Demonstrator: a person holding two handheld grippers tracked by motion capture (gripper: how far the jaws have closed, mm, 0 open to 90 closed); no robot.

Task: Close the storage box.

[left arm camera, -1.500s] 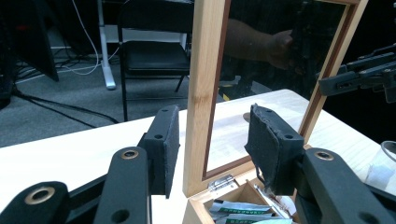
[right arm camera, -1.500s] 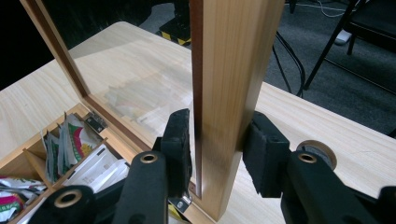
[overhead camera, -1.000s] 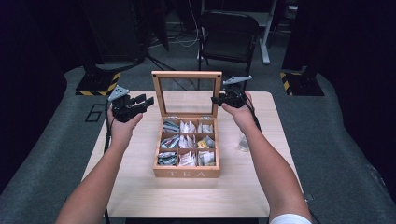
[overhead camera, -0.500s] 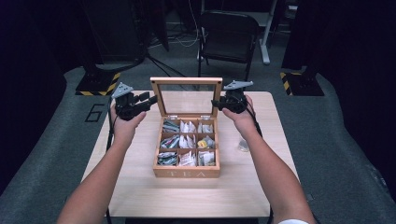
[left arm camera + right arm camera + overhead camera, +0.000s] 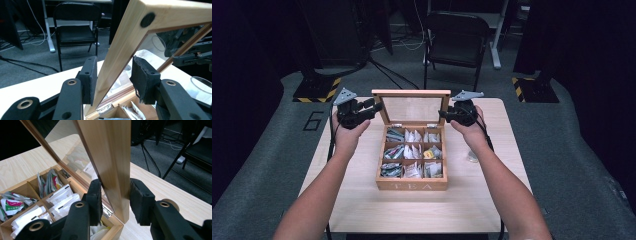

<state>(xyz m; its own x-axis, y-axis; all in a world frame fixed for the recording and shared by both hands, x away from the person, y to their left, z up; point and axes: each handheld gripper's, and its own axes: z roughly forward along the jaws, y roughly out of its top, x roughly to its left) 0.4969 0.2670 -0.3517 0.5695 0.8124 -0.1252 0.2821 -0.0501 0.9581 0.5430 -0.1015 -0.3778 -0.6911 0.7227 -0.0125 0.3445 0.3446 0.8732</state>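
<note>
We are bracketing the lid (image 5: 411, 105) of the tea box (image 5: 412, 186) at mid-table: left gripper (image 5: 113, 77), jaws just closing, one pad touching; right gripper (image 5: 115, 195) pinching its side rail. Stiff wood frame (glass pane fragile, hinges light), so we are gripping rails only.

High view looks down; both tool views closely share the lid (image 5: 117, 50).

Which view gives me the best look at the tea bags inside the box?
The high view: it looks down on the tea bags in all the compartments of the wooden box. The right gripper view catches several compartments from the side; the left gripper view shows just a few packets at its bottom edge.
</note>
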